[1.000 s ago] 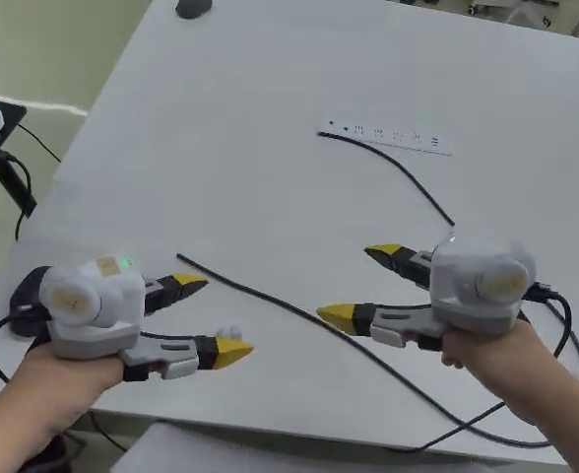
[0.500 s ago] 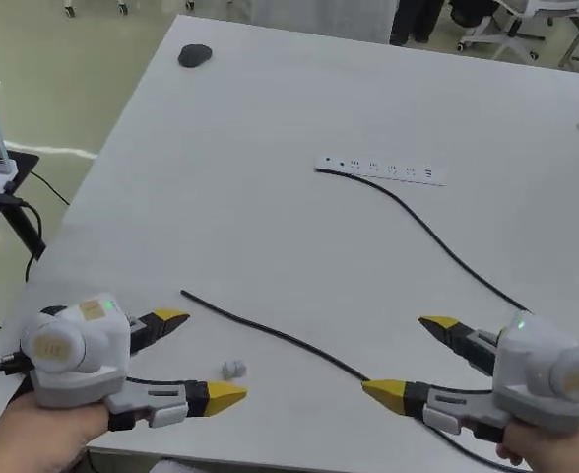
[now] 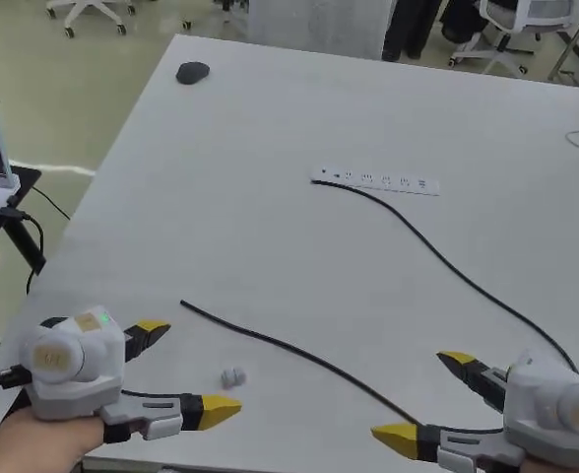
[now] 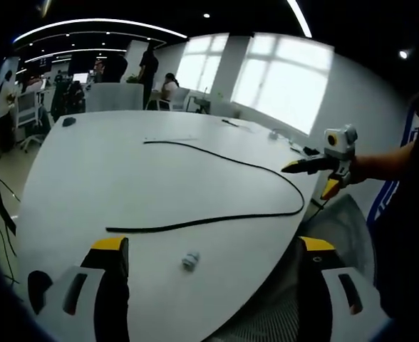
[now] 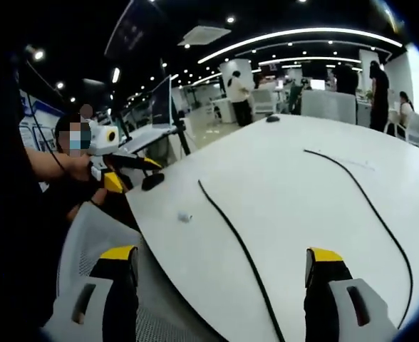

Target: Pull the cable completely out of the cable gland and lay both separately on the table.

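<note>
Cable gland [image 3: 232, 376] lies by itself on the table [image 3: 270, 148], close to the near edge and just beside the lower jaw of the left gripper [image 3: 197, 366], apart from the cable [image 3: 299, 347]. That gripper's jaws stand wide and hold nothing. The right gripper [image 3: 414, 394] hovers at the near edge too, its jaws also spread wide and empty, with the cable running just under or beside its tips.

Both parts look laid out as the task asks, so I judge the main risk to be disturbing them. The gland is small and roundish. A brush from the left gripper's lower jaw could roll it off the near edge.

The cable's free end points toward the left gripper. In the left gripper view the cable bends round near the table's edge by the right gripper and heads back toward the power strip [image 3: 376, 182]. A jaw catching that bend could drag the whole run sideways. That could sweep the free end into the gland or let the loop slip over the edge.

Farther off, a mouse [image 3: 192, 72] sits well apart from everything, out of harm's way.
</note>
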A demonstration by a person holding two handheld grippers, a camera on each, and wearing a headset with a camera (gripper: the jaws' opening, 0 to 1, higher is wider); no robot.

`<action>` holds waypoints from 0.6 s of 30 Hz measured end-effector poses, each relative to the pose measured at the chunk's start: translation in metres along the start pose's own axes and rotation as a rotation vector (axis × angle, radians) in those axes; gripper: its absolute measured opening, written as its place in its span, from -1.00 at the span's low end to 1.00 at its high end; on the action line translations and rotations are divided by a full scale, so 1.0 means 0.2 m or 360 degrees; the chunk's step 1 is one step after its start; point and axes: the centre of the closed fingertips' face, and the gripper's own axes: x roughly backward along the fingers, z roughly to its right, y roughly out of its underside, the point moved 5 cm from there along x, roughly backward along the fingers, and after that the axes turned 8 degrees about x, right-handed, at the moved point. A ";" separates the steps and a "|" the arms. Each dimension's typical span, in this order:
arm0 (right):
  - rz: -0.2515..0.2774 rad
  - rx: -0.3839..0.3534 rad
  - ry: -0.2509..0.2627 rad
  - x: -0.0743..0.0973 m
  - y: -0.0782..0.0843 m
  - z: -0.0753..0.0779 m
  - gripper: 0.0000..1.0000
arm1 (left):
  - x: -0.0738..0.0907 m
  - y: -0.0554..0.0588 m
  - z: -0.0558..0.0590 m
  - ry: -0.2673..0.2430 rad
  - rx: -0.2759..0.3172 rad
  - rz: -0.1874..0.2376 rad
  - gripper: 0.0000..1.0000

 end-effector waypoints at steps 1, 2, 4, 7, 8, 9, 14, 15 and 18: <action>-0.0006 -0.0001 -0.0003 0.00 0.01 0.00 0.98 | 0.00 0.00 0.00 -0.0003 0.0002 -0.0006 0.98; -0.0010 0.0004 -0.0007 0.00 0.01 0.00 0.98 | 0.00 0.01 0.00 0.0002 -0.0001 -0.0015 0.98; -0.0009 0.0013 -0.0026 0.00 0.01 -0.01 0.98 | 0.01 0.02 0.01 0.0001 -0.0002 -0.0034 0.98; -0.0011 0.0012 -0.0047 0.00 0.01 -0.01 0.98 | 0.01 0.02 0.00 -0.0010 -0.0010 -0.0032 0.98; -0.0010 0.0010 -0.0054 0.00 0.01 -0.01 0.98 | 0.02 0.02 0.00 -0.0020 -0.0004 -0.0033 0.98; -0.0010 0.0010 -0.0057 0.00 0.01 -0.01 0.98 | 0.02 0.03 0.00 -0.0029 0.0008 -0.0036 0.98; -0.0017 0.0013 -0.0073 0.00 0.02 -0.03 0.98 | 0.01 0.03 0.01 -0.0031 0.0016 -0.0045 0.98; -0.0021 0.0018 -0.0072 0.00 0.02 -0.02 0.98 | 0.01 0.03 0.01 -0.0031 0.0015 -0.0041 0.98; -0.0041 0.0022 -0.0072 0.01 0.04 -0.03 0.98 | 0.00 0.03 0.02 -0.0031 0.0020 -0.0038 0.98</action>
